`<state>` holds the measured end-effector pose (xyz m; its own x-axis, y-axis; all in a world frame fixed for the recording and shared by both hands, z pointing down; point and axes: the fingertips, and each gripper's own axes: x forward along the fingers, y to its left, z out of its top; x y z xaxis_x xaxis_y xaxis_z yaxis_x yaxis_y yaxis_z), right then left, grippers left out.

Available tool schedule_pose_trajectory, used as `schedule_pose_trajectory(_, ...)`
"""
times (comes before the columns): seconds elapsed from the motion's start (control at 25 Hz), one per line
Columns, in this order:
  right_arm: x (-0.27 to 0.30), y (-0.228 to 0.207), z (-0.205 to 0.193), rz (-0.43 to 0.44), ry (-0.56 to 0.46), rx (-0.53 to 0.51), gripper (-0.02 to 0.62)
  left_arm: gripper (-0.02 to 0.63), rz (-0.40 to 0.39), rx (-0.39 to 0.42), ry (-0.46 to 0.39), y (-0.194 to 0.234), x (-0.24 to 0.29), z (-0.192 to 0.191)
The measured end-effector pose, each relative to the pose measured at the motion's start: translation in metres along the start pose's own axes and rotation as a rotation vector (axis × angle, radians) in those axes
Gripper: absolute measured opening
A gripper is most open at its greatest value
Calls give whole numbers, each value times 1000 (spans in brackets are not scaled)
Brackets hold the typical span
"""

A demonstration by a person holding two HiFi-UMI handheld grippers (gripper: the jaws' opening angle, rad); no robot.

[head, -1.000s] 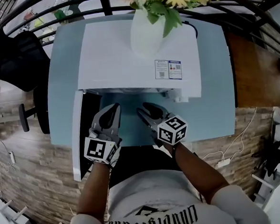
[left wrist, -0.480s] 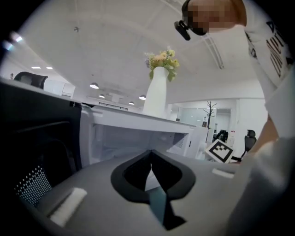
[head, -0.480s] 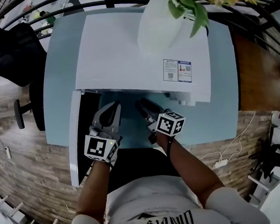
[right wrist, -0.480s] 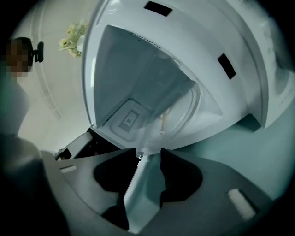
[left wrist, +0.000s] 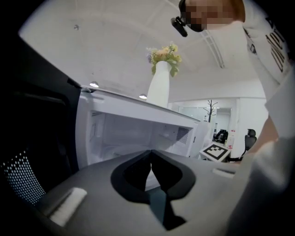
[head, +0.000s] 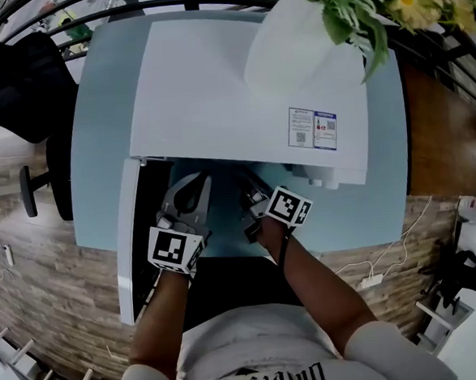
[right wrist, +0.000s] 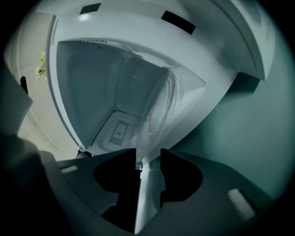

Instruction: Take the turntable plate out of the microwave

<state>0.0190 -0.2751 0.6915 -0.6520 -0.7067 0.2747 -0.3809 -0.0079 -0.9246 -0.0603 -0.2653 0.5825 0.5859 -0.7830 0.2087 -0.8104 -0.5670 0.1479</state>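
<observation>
Only my right gripper view shows the glass turntable plate, lying inside the microwave. Its jaws have just been opening and stand wide apart, lined up with the plate's near rim. My left gripper is closed on nothing. The head view shows the pale blue table, the open door and a flower vase on top.

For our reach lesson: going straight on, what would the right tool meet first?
Probably the turntable plate inside the microwave; depth unclear. The right tool has just been opening its jaws; nothing is between them.
</observation>
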Motion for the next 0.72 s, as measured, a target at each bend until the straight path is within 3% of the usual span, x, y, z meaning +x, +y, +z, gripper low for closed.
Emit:
schedule_pose_trajectory(0.56, 13, -16, 9, -45, -123, 303, 141, 51, 3, -33, 16, 6, 4, -10)
schedule_pose_trajectory(0.72, 12, -21, 9, -78, -154, 369, 110, 51, 0, -42, 25, 5, 5, -13)
